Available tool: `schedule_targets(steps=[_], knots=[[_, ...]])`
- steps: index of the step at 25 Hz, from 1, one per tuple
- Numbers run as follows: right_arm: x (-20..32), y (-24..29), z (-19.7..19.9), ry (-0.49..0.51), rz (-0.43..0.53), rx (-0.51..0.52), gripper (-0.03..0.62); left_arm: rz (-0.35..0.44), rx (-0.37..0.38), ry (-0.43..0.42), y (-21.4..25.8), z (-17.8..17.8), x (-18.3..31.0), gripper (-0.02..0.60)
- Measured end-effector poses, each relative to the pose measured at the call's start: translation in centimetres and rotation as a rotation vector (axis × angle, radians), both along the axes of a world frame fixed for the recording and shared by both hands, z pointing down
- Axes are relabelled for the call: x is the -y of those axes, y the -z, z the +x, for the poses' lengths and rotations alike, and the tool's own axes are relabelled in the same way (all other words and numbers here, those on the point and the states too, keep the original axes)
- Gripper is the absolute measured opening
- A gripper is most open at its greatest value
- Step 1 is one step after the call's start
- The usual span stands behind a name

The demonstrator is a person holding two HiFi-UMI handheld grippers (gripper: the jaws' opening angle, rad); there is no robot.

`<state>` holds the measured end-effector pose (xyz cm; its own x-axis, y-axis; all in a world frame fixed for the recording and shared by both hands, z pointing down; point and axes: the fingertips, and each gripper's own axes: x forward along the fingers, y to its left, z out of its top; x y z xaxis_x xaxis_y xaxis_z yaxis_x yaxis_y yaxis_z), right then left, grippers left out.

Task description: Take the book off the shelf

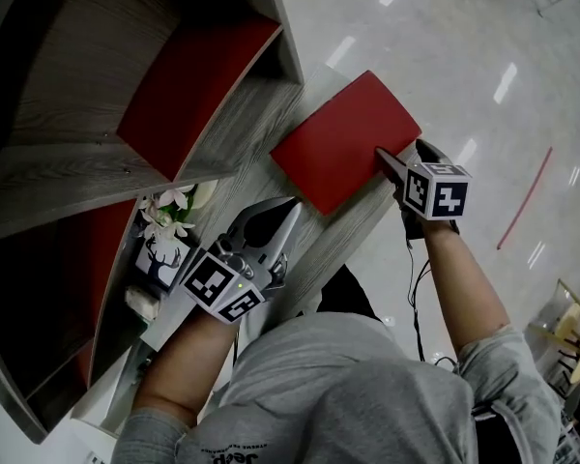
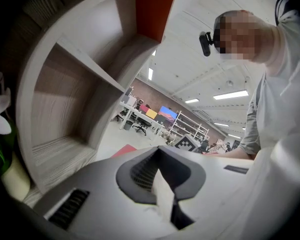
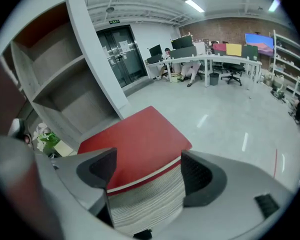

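A red book (image 1: 343, 143) lies flat on the wood-grain ledge (image 1: 340, 228) in front of the shelf (image 1: 77, 95). My right gripper (image 1: 385, 158) is at the book's near-right edge, open. In the right gripper view the book (image 3: 135, 144) and a strip of ledge (image 3: 150, 199) lie between the wide-apart jaws of that gripper (image 3: 149, 170). My left gripper (image 1: 275, 211) rests on the ledge to the left of the book, shut and holding nothing. The left gripper view shows its pads pressed together (image 2: 161, 178) and pointing away from the book, which shows only as a red patch (image 2: 124, 150) beyond them.
The shelf has open compartments with red back panels (image 1: 193, 75). A small plant with white flowers (image 1: 169, 216) stands in a printed box (image 1: 164, 259) left of my left gripper. Pale shiny floor (image 1: 464, 56) lies beyond the ledge. Desks and chairs (image 3: 210, 66) stand far off.
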<state>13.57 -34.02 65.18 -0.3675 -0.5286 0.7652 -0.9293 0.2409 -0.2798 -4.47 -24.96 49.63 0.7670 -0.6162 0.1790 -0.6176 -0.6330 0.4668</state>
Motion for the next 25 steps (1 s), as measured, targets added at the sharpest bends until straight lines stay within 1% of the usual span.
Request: schedule_targets(steps=[3, 6, 8, 11, 12, 15, 16, 20, 22, 25], knots=[[0.6, 2.4, -0.6, 0.039, 0.063, -0.014, 0.42, 0.024, 0.0, 0.036, 1.3, -1.0, -0.2, 0.015], [0.9, 5.2, -1.8, 0.086, 0.111, 0.01, 0.418, 0.047, -0.004, 0.073, 3.0, -2.1, -0.7, 0.015], [0.6, 7.4, -3.0, 0.119, 0.142, 0.051, 0.392, 0.058, -0.011, 0.098, 4.4, -2.9, -1.4, 0.015], [0.7, 11.2, -5.9, 0.184, 0.202, 0.147, 0.35, 0.088, -0.014, 0.155, 6.7, -4.7, -2.5, 0.015], [0.9, 12.6, -7.2, 0.217, 0.227, 0.185, 0.32, 0.104, -0.01, 0.182, 7.5, -5.6, -2.9, 0.015], [0.6, 16.6, -11.4, 0.335, 0.296, 0.29, 0.261, 0.153, 0.003, 0.264, 10.0, -8.1, -4.5, 0.015], [0.0, 17.9, -12.8, 0.375, 0.313, 0.325, 0.231, 0.166, 0.007, 0.286, 10.8, -9.0, -5.3, 0.015], [-3.0, 23.1, -18.0, 0.528, 0.359, 0.474, 0.165, 0.211, 0.017, 0.376, 14.1, -12.4, -9.1, 0.015], [-4.4, 25.6, -20.7, 0.608, 0.384, 0.528, 0.142, 0.24, 0.021, 0.429, 15.6, -14.3, -11.1, 0.015], [-7.2, 29.1, -24.3, 0.721, 0.422, 0.574, 0.094, 0.281, 0.026, 0.498, 17.9, -17.1, -14.5, 0.015]])
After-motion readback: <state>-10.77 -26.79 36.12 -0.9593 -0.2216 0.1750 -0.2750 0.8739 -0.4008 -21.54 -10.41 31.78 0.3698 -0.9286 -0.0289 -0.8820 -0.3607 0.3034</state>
